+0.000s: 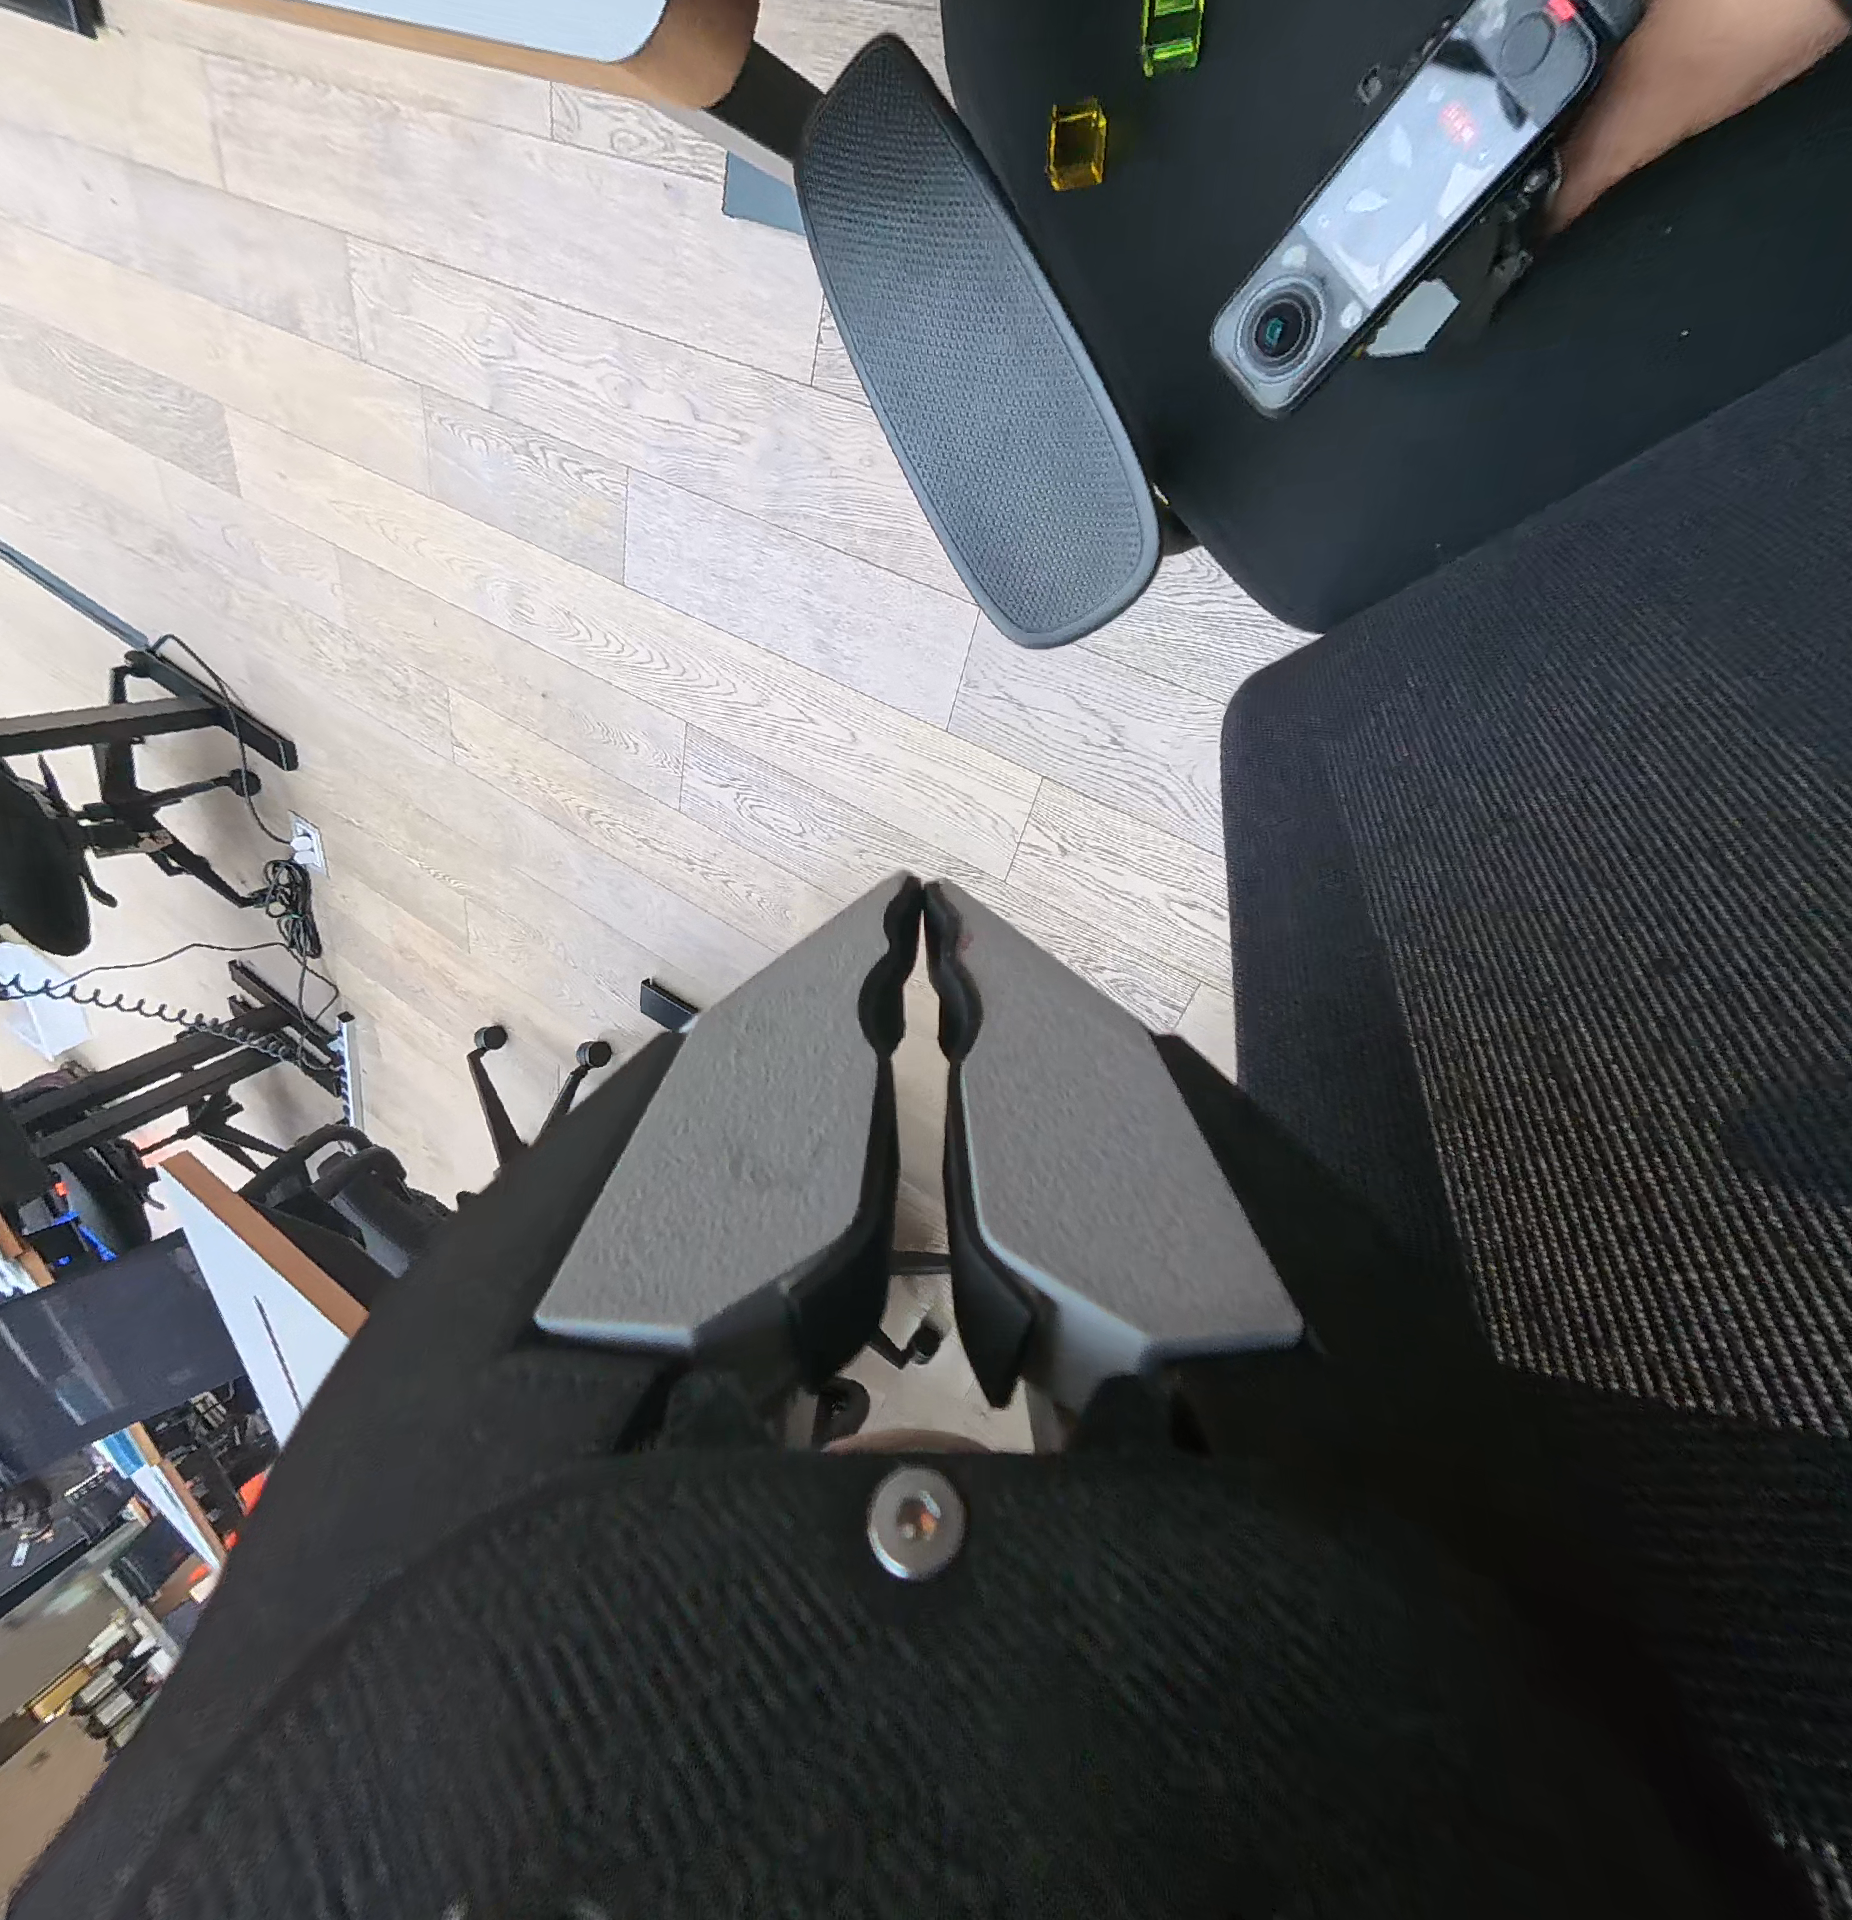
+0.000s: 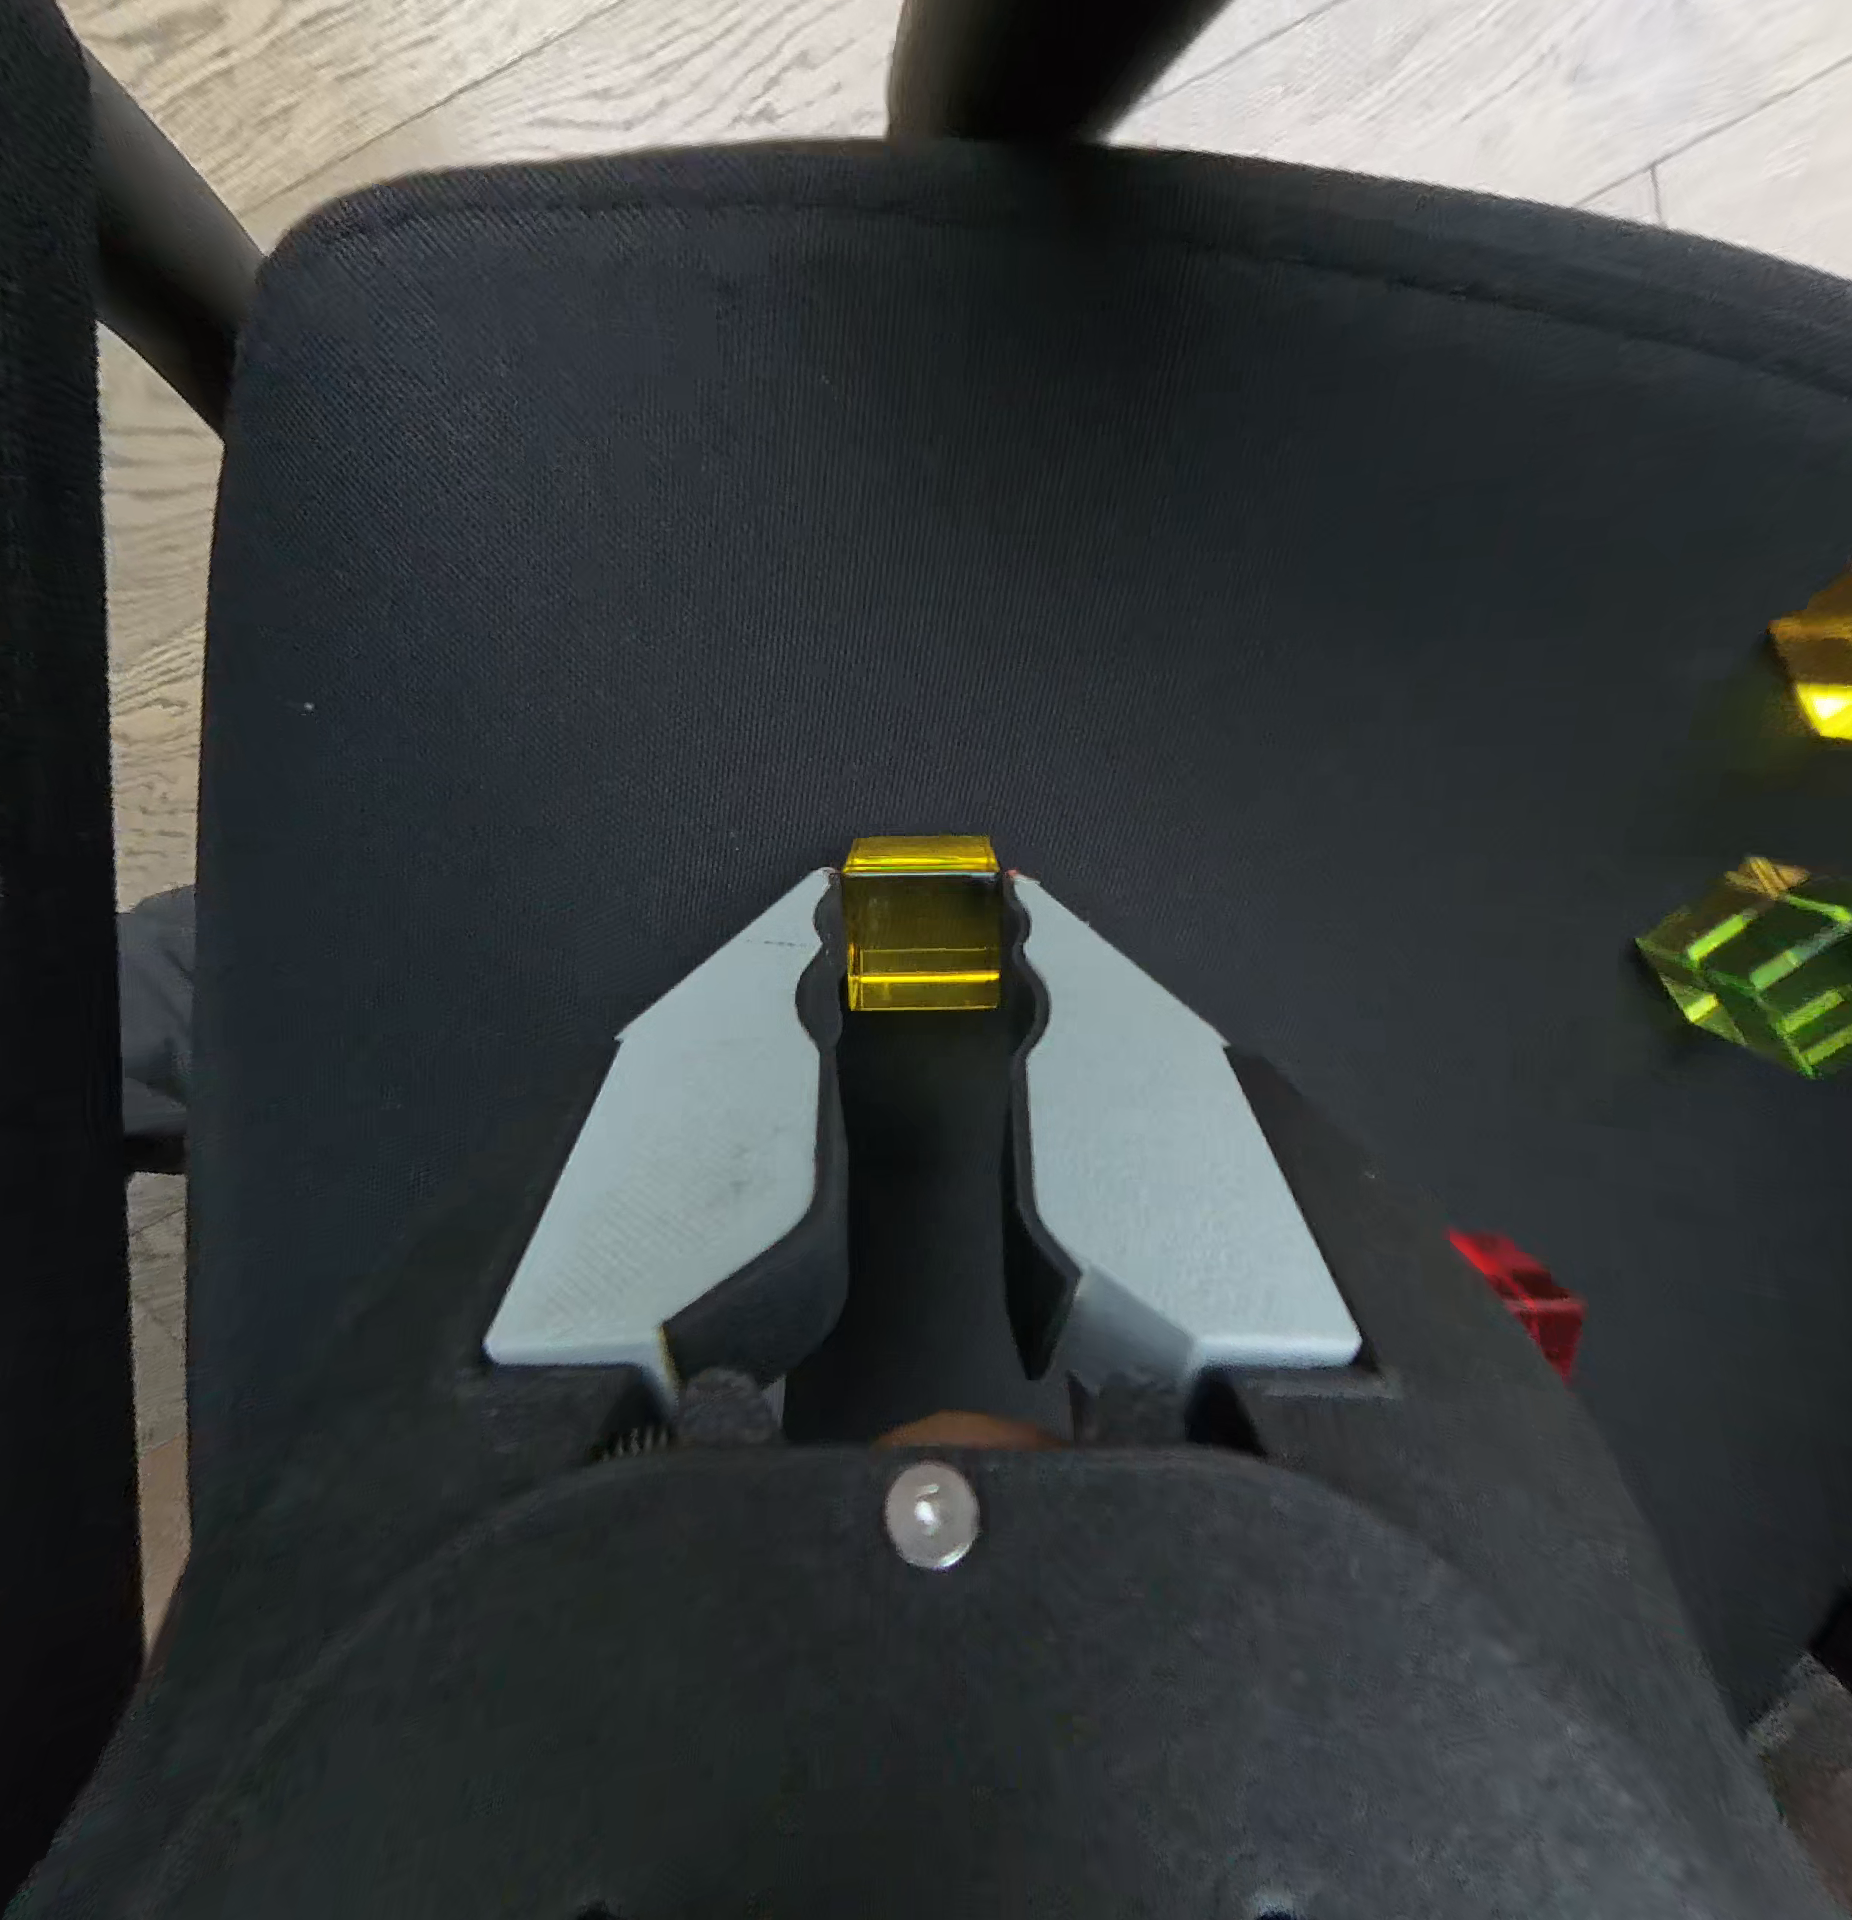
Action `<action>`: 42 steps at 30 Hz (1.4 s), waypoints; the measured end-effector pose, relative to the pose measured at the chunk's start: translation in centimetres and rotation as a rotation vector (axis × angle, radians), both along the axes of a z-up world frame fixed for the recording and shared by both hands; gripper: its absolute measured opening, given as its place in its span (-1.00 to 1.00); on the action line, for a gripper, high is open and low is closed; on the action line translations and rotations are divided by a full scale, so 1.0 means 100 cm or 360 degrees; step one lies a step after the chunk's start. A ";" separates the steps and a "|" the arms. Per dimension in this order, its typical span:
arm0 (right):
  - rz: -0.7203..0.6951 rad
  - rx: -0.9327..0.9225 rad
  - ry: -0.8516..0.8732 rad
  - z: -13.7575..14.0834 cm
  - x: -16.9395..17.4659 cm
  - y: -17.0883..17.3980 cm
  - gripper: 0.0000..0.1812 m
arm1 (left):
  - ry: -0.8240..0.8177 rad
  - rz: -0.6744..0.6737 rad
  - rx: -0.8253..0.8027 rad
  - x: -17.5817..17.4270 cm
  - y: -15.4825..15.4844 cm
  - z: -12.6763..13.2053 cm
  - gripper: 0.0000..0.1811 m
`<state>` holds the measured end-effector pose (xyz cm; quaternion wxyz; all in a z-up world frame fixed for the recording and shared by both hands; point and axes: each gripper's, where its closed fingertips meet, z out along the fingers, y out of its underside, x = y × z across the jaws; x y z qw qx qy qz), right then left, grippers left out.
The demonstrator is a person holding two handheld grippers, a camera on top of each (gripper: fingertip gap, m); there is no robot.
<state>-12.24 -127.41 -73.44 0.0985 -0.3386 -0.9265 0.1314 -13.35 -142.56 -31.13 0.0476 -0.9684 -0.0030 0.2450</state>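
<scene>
No legible text anywhere. Only candidate: red marks on the screen of the camera device (image 1: 1421, 197) at the top right of the left wrist view, over the black chair seat (image 1: 1265, 436), too blurred to read.

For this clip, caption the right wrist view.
Right gripper pinching a yellow cube over a black chair seat.

- The left claw (image 1: 922, 891) has its two grey fingers (image 1: 756, 1122) pressed tip to tip, with nothing between them.
- The right claw (image 2: 920, 881) has its fingers (image 2: 714, 1122) parted and clamped on a yellow cube (image 2: 922, 930) at the tips.
- A forearm (image 1: 1691, 114) shows behind the far claw in the left wrist view.
</scene>
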 end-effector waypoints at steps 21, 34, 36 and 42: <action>-0.0945 -0.0086 -0.0051 0.068 0.073 0.150 -0.35 | 0.0059 -0.0054 0.0129 0.005 0.015 0.011 -1.00; -0.0945 -0.0312 -0.0430 0.153 0.165 0.083 -0.42 | 0.0029 -0.0126 0.0266 0.012 0.028 0.018 -1.00; -0.0970 -0.0343 -0.0590 0.154 0.183 0.069 -0.42 | 0.0002 -0.0143 0.0234 0.016 0.026 0.013 -1.00; -0.1049 -0.0233 -0.0816 0.161 0.222 0.056 -0.41 | 0.0028 -0.0174 0.0295 0.016 0.030 0.019 -1.00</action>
